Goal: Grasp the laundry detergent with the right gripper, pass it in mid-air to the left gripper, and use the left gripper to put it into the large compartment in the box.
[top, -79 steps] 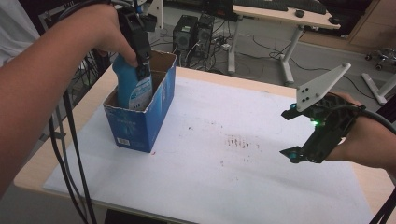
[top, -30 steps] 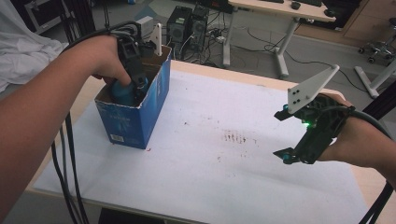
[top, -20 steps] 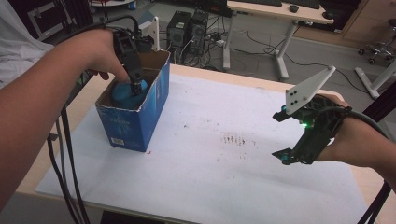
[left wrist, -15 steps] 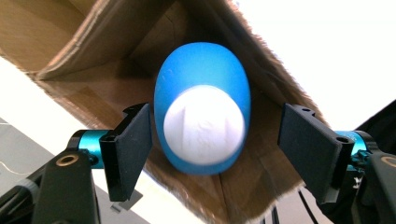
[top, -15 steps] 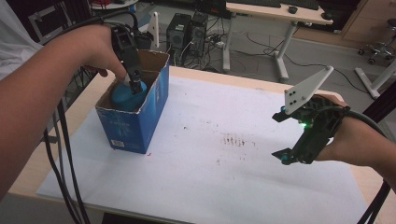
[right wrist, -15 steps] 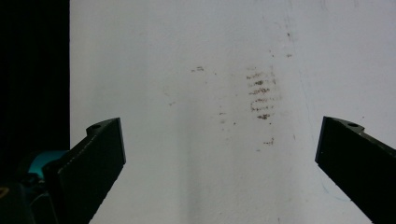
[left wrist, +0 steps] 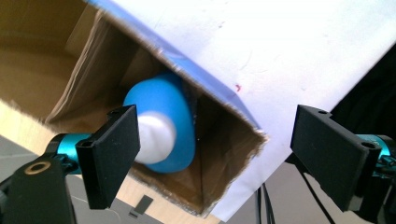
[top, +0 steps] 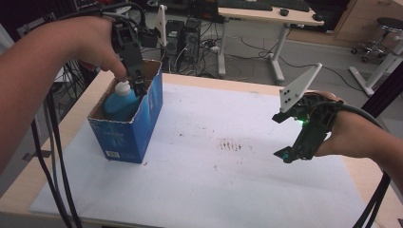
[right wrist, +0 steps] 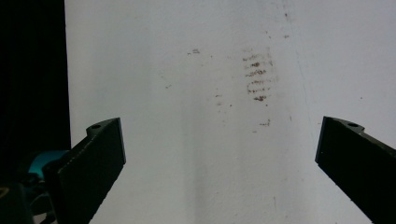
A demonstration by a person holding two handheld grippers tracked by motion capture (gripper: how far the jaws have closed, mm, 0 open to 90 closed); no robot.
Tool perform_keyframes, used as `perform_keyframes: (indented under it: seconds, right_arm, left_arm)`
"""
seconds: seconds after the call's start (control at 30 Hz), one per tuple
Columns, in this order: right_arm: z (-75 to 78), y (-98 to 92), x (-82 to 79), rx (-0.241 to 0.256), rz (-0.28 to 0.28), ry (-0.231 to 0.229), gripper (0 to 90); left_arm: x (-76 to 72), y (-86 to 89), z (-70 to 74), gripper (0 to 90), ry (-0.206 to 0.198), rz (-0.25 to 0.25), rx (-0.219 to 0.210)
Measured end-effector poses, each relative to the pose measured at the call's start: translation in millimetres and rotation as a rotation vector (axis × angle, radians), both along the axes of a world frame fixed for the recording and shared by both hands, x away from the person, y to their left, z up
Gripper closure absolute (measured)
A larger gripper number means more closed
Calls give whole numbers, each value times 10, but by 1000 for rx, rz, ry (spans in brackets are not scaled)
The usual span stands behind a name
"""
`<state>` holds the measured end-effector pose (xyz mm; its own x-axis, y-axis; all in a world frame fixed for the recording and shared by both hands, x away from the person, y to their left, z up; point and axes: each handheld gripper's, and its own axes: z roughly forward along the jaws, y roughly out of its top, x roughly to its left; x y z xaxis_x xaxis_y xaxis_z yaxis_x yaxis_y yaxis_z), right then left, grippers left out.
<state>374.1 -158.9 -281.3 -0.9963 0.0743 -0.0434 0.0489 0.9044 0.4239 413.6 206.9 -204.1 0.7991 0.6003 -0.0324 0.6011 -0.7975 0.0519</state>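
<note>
The left claw [top: 139,88] is held at about ten o'clock on the bench [top: 85,97], pointed steeply downward over the open top of a blue cardboard box [top: 142,121]. It is gripped from above by the left hand [top: 92,40], with the forearm seen coming in from the lower left and the wrist bent down. Its jaws are spread wide in the left claw view, and nothing is held between them. A blue bottle [left wrist: 170,116] with a white cap [left wrist: 156,137] is seen standing inside the box, leaned against the box's right wall; one jaw is placed just beside the cap, while the other is outside the box wall, over the white sheet [top: 228,185].

The right claw [top: 283,135] is held at about three o'clock, well apart from the box and above the sheet. It is carried by the right hand [top: 349,135], with the forearm entering from the lower right and the jaws aimed toward nine o'clock and slightly downward. Its jaws are also spread wide and empty. A patch of brown stains [right wrist: 259,79] is seen on the sheet ahead of it.
</note>
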Motion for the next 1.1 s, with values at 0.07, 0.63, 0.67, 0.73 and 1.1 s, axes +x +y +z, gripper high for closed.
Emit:
perform_keyframes:
  seconds: [0.07, 0.63, 0.67, 0.73, 1.1]
  right_arm:
    - [45, 0, 2, -7, 10, -1, 8]
    - [209, 45, 72, -140, 44, 5, 9]
    - [210, 50, 82, -149, 46, 4, 8]
    - [213, 60, 110, -167, 55, 5, 8]
    - [213, 46, 217, -257, 87, 0, 8]
  left_arm:
    - [-12, -87, 9, 130, 1, -39, 0]
    - [-54, -575, -125, 67, 45, -311, -29]
    - [-55, -613, -148, 60, 51, -327, -27]
    - [-57, -659, -184, 51, 62, -351, -27]
    - [-75, -858, -357, 16, 98, -450, -27]
